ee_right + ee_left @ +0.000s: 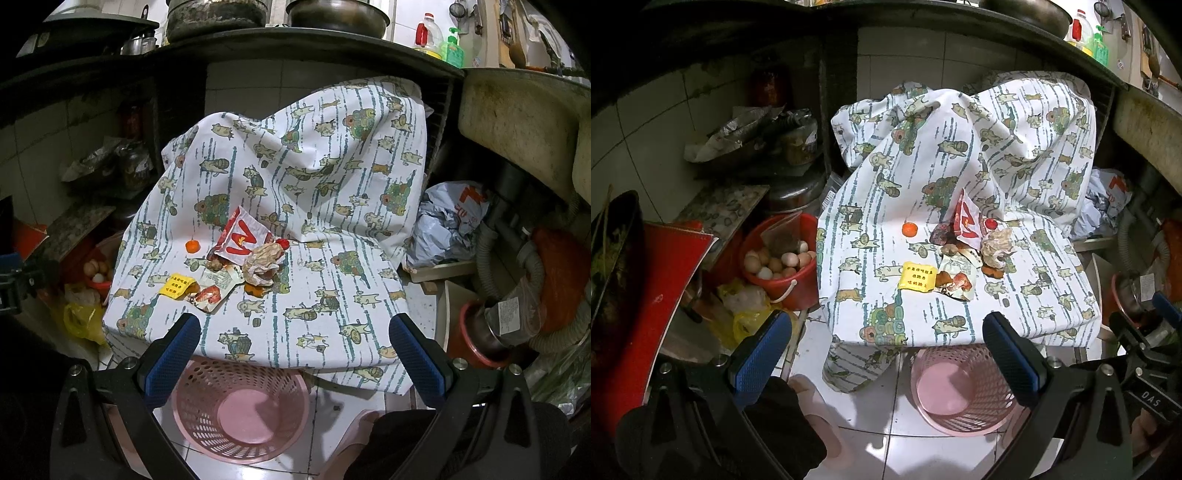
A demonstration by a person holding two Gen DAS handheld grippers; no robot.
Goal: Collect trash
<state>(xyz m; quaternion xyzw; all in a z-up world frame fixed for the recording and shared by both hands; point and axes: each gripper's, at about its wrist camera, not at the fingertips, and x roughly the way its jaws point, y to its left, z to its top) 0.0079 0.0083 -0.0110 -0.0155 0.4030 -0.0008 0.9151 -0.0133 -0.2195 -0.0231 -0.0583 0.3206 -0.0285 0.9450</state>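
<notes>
Trash lies on a table under a cat-print cloth (1015,295) (332,302): a red-and-white wrapper (967,219) (242,236), a crumpled paper ball (997,245) (264,262), a yellow packet (918,277) (176,285), a torn printed wrapper (956,273) (212,291) and an orange bottle cap (909,229) (192,246). An empty pink mesh basket (960,391) (240,406) stands on the floor under the table's front edge. My left gripper (886,354) and right gripper (295,358) are both open and empty, held above the basket, short of the trash.
A red bucket of eggs (779,258) and yellow plastic bags (746,314) sit left of the table. A crumpled white bag (450,221), hoses and a sink basin (517,122) are on the right. A dark counter (295,48) overhangs the back. Pink slippers (820,417) are on the tiled floor.
</notes>
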